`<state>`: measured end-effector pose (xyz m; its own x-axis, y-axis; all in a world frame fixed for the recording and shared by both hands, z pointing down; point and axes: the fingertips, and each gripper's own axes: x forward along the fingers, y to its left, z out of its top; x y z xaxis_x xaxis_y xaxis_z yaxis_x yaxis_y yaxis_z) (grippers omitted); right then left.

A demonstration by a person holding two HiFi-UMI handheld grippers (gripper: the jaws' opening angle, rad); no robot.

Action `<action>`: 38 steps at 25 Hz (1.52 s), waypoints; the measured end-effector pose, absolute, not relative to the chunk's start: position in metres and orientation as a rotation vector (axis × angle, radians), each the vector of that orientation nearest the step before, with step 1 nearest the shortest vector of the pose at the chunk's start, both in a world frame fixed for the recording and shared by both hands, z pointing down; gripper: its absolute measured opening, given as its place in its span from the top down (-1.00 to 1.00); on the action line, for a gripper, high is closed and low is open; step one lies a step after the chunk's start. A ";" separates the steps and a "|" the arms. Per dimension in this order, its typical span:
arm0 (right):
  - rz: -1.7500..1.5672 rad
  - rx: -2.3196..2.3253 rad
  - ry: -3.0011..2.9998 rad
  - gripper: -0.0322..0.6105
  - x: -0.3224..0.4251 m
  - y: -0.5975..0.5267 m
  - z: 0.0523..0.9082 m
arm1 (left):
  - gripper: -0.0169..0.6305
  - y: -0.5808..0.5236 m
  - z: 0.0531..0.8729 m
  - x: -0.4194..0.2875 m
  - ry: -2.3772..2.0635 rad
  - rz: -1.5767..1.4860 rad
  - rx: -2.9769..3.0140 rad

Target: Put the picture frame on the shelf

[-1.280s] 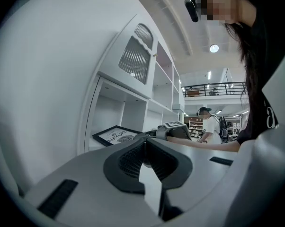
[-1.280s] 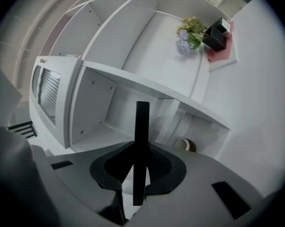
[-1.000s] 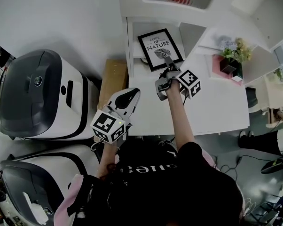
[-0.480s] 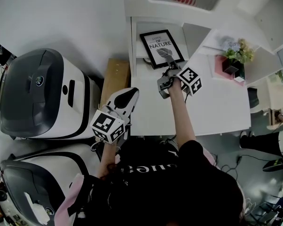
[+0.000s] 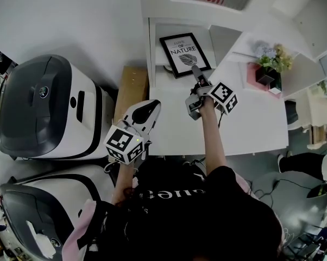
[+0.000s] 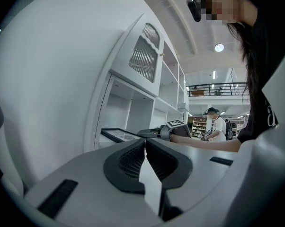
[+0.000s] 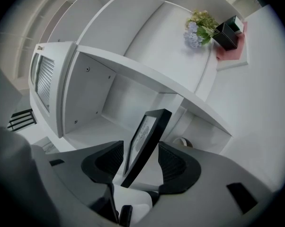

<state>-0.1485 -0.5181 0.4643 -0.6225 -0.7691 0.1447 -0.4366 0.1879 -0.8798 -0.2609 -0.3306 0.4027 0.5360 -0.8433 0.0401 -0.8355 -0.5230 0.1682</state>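
The black picture frame [image 5: 184, 55], with a white print of a leaf, stands tilted in the lowest compartment of the white shelf [image 5: 152, 42]. My right gripper [image 5: 197, 76] reaches in to its lower edge. In the right gripper view the frame [image 7: 147, 136] is between the jaws of the right gripper [image 7: 141, 161], which have just been opening: there is a gap on each side and the pads do not press it. My left gripper [image 5: 148, 111] hovers over the table's left edge, shut and empty; the left gripper [image 6: 145, 148] has its pads together.
A dark pot of flowers [image 5: 270, 64] sits on a pink mat at the back right of the white table [image 5: 250, 129]. Two large white and grey machines [image 5: 44, 107] and a wooden box [image 5: 132, 91] stand to the left. A tape roll [image 7: 182, 142] lies in the neighbouring compartment.
The right gripper's jaws have opened off the frame, and the gripper has rolled and shifted slightly right. The frame stays in the shelf compartment. The left gripper has not moved.
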 end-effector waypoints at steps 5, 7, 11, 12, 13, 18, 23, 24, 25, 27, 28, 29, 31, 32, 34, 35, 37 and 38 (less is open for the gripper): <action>-1.369 -1.108 2.279 0.19 -0.143 -0.496 0.457 | 0.88 -0.331 0.402 -0.253 -1.427 -0.072 2.609; -1.341 -1.082 2.360 0.19 -0.143 -0.484 0.453 | 0.88 -0.330 0.401 -0.248 -1.421 -0.077 2.613; -1.260 -1.028 2.504 0.19 -0.145 -0.458 0.442 | 0.88 -0.329 0.400 -0.237 -1.416 -0.076 2.621; -1.242 -1.011 2.531 0.19 -0.145 -0.452 0.438 | 0.88 -0.329 0.399 -0.233 -1.415 -0.077 2.624; -1.227 -0.993 2.554 0.19 -0.144 -0.446 0.435 | 0.88 -0.328 0.398 -0.230 -1.414 -0.079 2.626; -1.186 -0.912 2.616 0.19 -0.135 -0.416 0.419 | 0.88 -0.322 0.394 -0.214 -1.427 -0.077 2.635; -1.097 -0.884 2.717 0.20 -0.119 -0.389 0.411 | 0.88 -0.314 0.392 -0.193 -1.449 -0.067 2.631; -1.089 -0.880 2.731 0.21 -0.116 -0.384 0.412 | 0.88 -0.312 0.392 -0.189 -1.455 -0.064 2.630; -1.086 -0.873 2.741 0.22 -0.113 -0.380 0.412 | 0.88 -0.310 0.391 -0.184 -1.461 -0.061 2.627; -1.094 -0.844 2.755 0.26 -0.107 -0.369 0.412 | 0.88 -0.305 0.390 -0.175 -1.474 -0.060 2.621; -1.100 -0.829 2.763 0.27 -0.104 -0.364 0.413 | 0.88 -0.303 0.390 -0.170 -1.481 -0.061 2.617; -1.101 -0.818 2.773 0.30 -0.101 -0.359 0.413 | 0.88 -0.300 0.389 -0.165 -1.490 -0.060 2.612; -1.087 -0.809 2.802 0.37 -0.093 -0.350 0.413 | 0.88 -0.294 0.389 -0.156 -1.508 -0.056 2.603; -1.073 -0.807 2.819 0.39 -0.089 -0.346 0.413 | 0.88 -0.292 0.388 -0.151 -1.518 -0.054 2.598; -1.047 -0.801 2.852 0.43 -0.080 -0.337 0.411 | 0.88 -0.285 0.386 -0.140 -1.538 -0.055 2.590; -1.038 -0.794 2.866 0.46 -0.076 -0.332 0.411 | 0.88 -0.281 0.384 -0.136 -1.550 -0.059 2.586; -1.025 -0.772 2.890 0.52 -0.068 -0.322 0.410 | 0.88 -0.274 0.381 -0.126 -1.577 -0.070 2.577; -1.020 -0.757 2.904 0.55 -0.064 -0.317 0.410 | 0.88 -0.270 0.380 -0.121 -1.591 -0.074 2.571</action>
<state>-0.0640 -0.3166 0.4099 -0.8856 -0.4284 0.1796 -0.4466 0.6787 -0.5830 -0.1212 -0.2702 0.3795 0.4475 -0.8941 0.0201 -0.8884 -0.4418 0.1249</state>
